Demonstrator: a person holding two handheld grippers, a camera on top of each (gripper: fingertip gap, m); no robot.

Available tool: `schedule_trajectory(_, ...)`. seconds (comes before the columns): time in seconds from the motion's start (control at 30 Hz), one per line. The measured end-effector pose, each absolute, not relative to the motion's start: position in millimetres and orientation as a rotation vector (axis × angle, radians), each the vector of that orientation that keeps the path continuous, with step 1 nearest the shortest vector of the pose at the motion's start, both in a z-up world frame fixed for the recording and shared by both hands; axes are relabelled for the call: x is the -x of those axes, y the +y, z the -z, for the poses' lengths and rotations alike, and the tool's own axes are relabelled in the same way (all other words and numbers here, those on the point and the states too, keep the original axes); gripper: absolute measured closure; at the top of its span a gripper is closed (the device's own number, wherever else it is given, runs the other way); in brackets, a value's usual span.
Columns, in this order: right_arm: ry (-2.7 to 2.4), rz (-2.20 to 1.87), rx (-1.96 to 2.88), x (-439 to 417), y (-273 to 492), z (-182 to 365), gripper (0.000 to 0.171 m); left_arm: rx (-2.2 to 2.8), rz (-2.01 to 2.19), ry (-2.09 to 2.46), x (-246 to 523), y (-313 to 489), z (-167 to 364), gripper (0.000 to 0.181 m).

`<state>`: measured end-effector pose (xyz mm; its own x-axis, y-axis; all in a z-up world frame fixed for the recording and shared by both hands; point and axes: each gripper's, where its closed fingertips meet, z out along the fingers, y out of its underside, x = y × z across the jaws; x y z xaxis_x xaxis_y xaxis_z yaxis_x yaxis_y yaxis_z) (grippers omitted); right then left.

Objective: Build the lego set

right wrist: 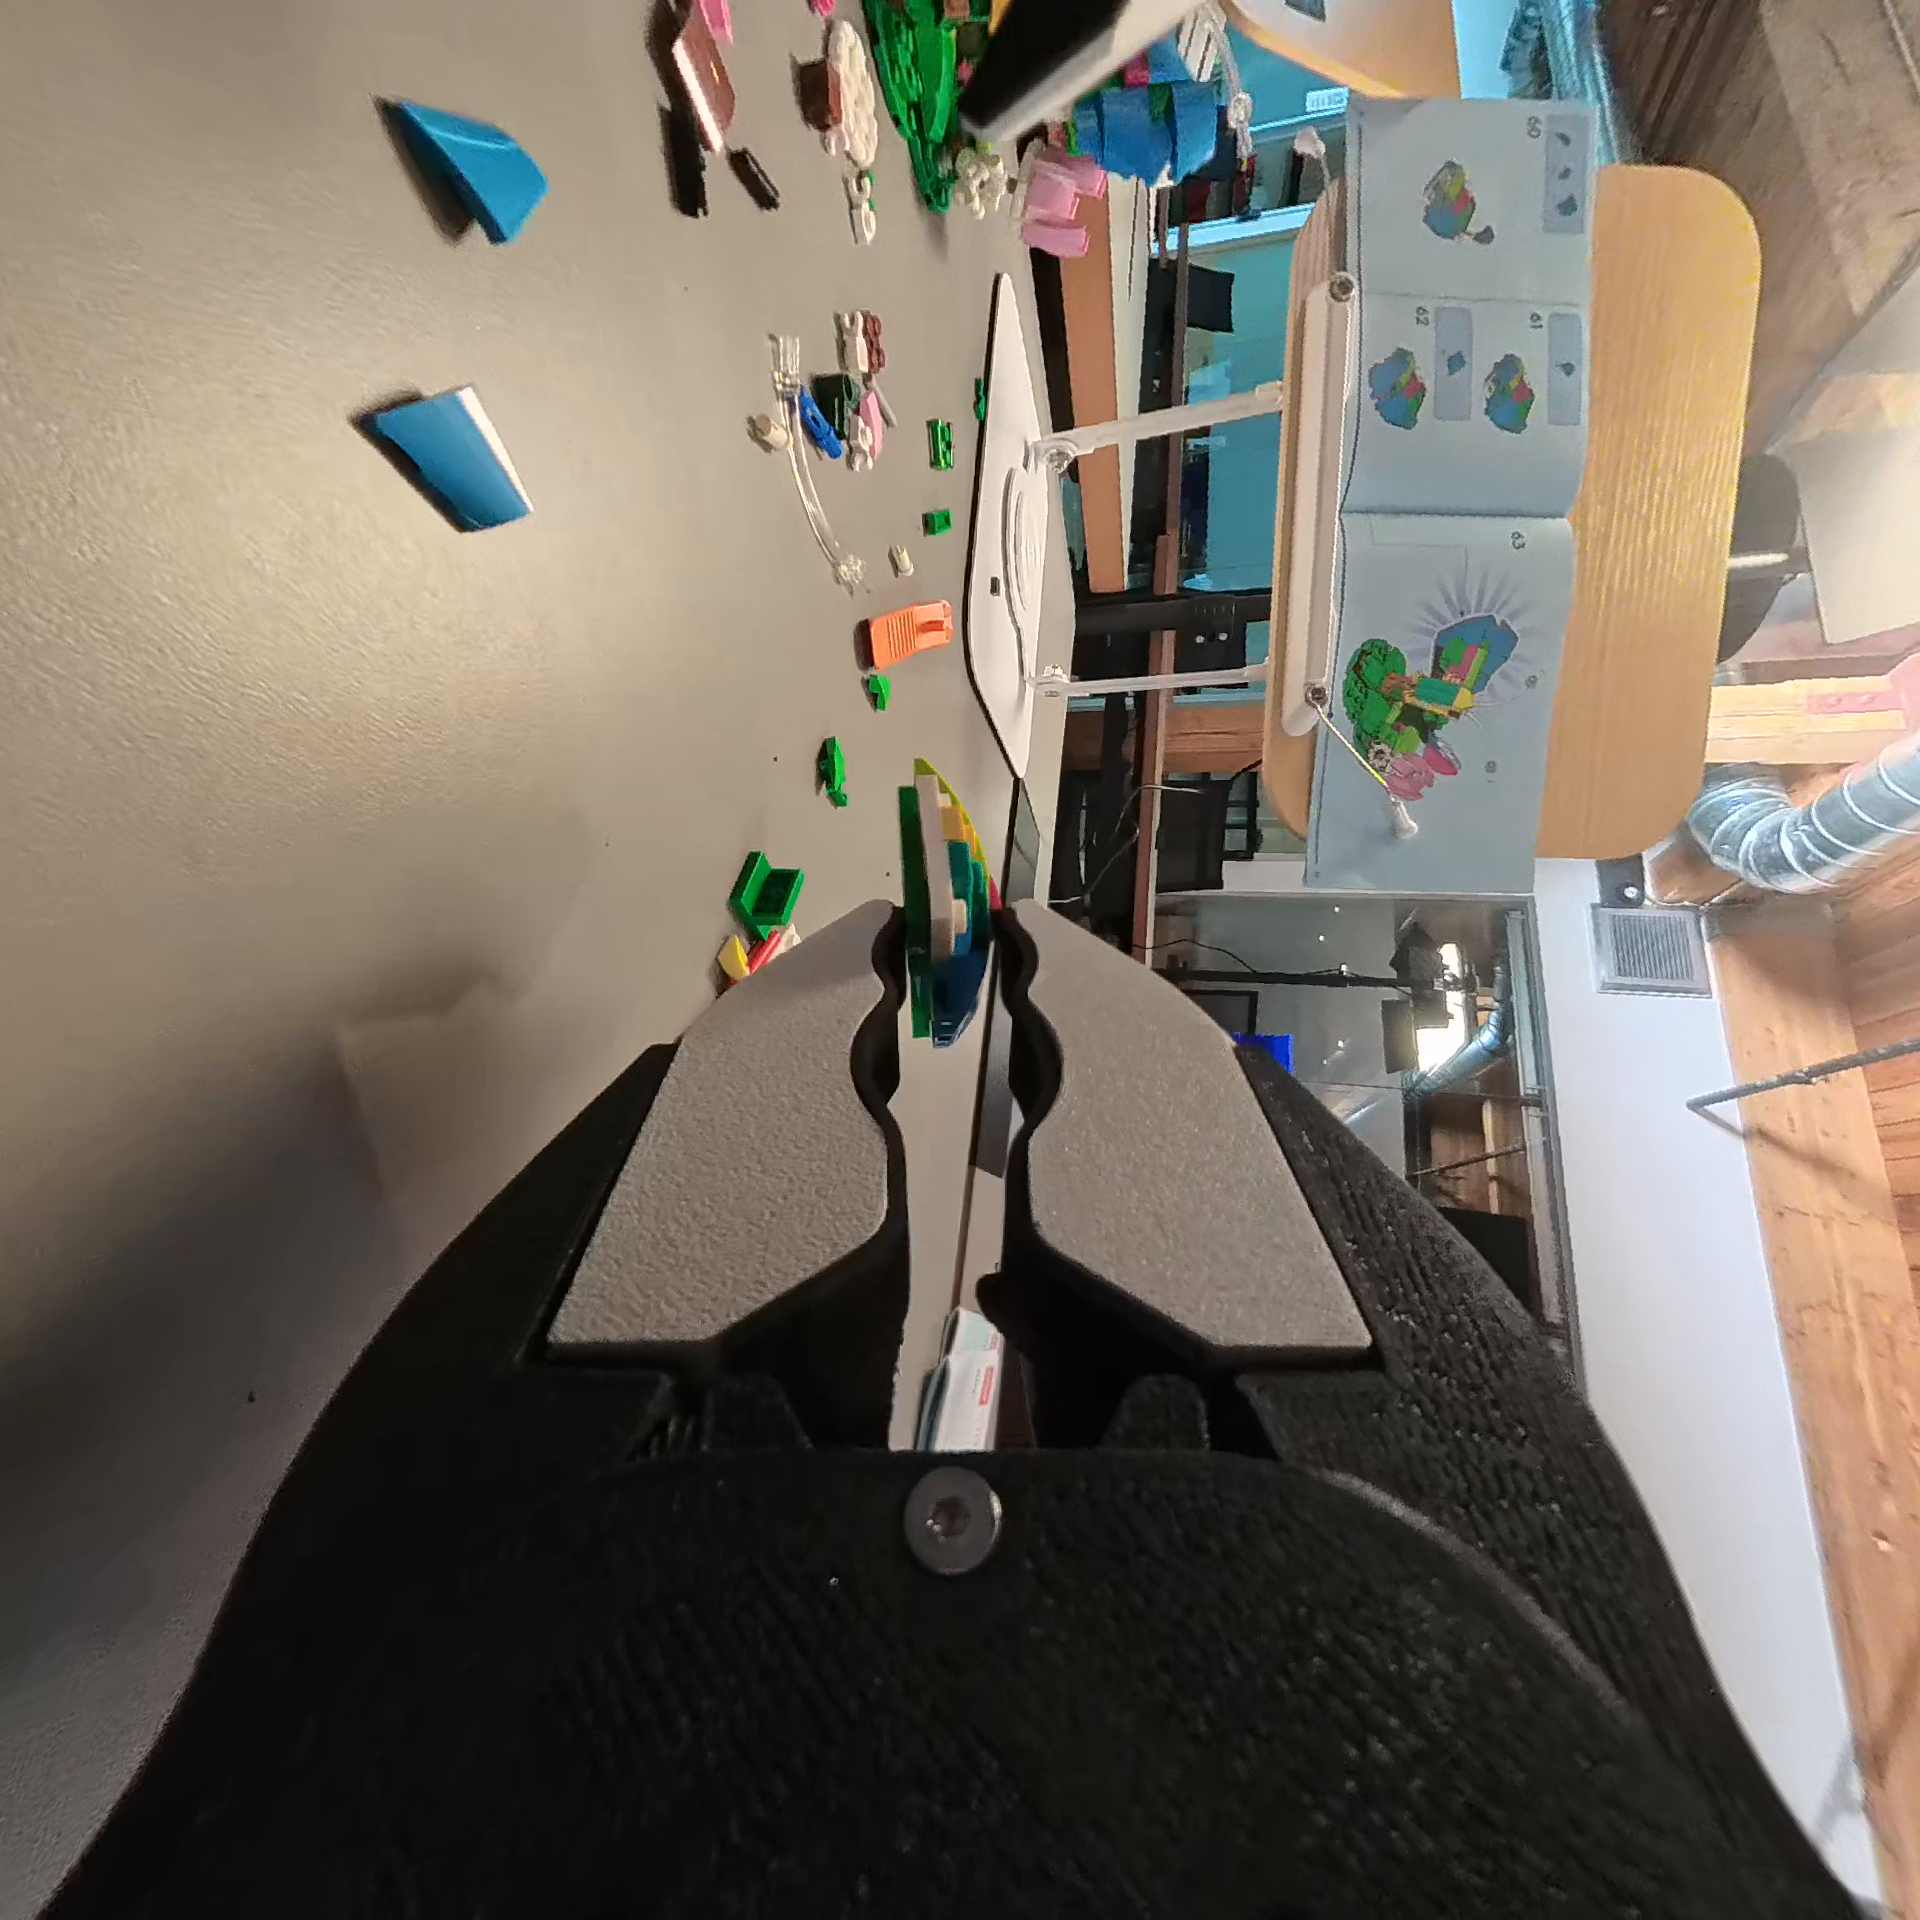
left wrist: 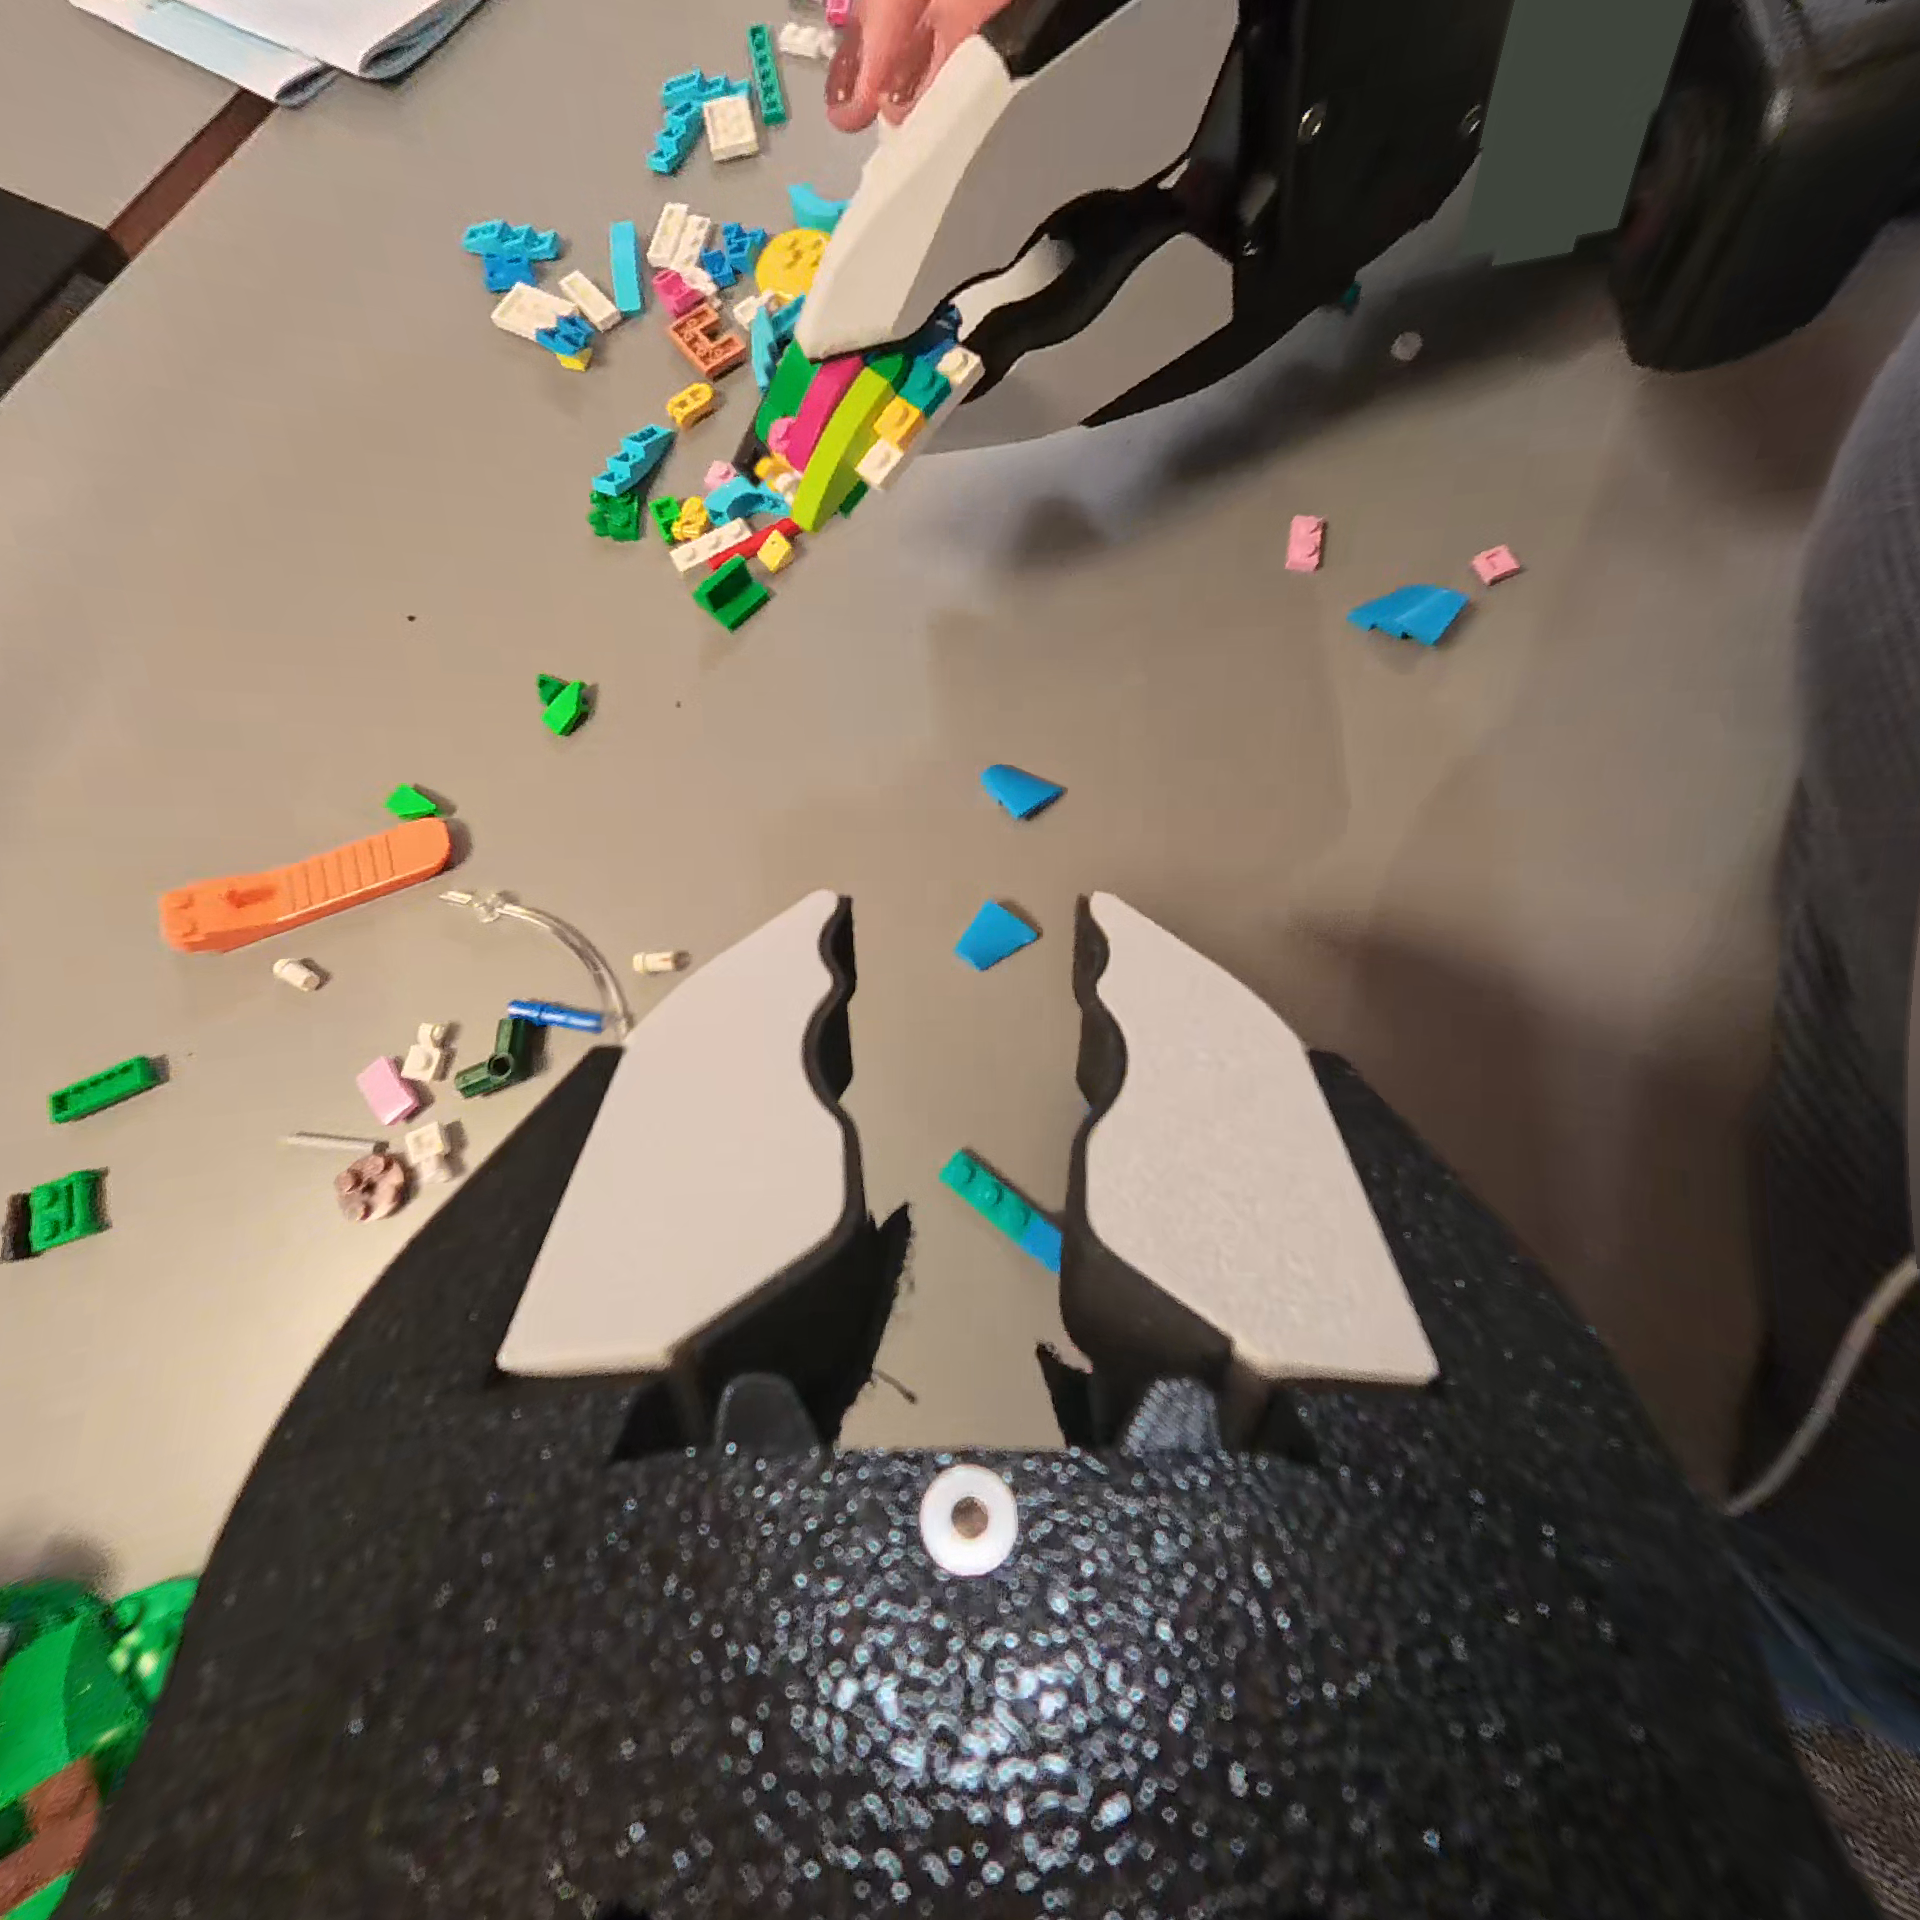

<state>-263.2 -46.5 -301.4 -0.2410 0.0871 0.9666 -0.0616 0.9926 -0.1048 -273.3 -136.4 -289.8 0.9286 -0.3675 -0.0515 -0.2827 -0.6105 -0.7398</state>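
Observation:
My left gripper (left wrist: 961, 914) is open and empty, low over the grey table (left wrist: 260, 540). A blue curved slope piece (left wrist: 992, 935) lies between its fingertips, another (left wrist: 1020, 790) just beyond, and a teal and blue plate (left wrist: 1003, 1205) lies between the fingers. My right gripper (right wrist: 945, 914) is turned on its side and shut on a multicoloured lego assembly (right wrist: 943, 904). In the left wrist view the right gripper (left wrist: 894, 364) holds that assembly (left wrist: 842, 436) tilted above the pile of loose bricks (left wrist: 665, 291). Two blue slope pieces (right wrist: 457, 457) (right wrist: 473, 171) lie on the table.
An orange brick separator (left wrist: 301, 883) lies at left with small green, white and pink pieces (left wrist: 416, 1091) and a clear curved tube (left wrist: 561, 935). A larger blue piece (left wrist: 1408, 613) and pink pieces (left wrist: 1304, 542) lie at right. An instruction booklet (right wrist: 1455, 499) stands on a holder. A green build (left wrist: 62, 1714) sits at bottom left.

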Motion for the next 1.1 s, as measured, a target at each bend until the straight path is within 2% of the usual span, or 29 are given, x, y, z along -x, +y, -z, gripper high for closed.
schedule_trajectory(0.03,-1.808,-0.136,0.017,262.7,-46.4,301.2,0.156,2.257,0.148,0.455,269.8,-133.8,292.1,0.141)
schedule_trajectory(0.37,-1.794,-0.145,0.023,261.9,-42.8,300.8,0.156,2.272,0.240,0.428,254.3,-122.5,310.3,0.139)
schedule_trajectory(0.57,-1.789,-0.139,0.011,263.9,-46.1,299.3,0.156,2.207,0.270,0.304,247.2,-112.4,306.7,0.147)
schedule_trajectory(0.8,-1.784,-0.135,0.009,264.2,-46.0,298.1,0.156,2.235,0.206,0.048,253.4,-104.4,313.0,0.154)
schedule_trajectory(1.1,-1.789,-0.125,-0.003,265.1,-45.6,303.8,0.156,2.286,0.117,0.033,247.6,-97.9,327.5,0.150)
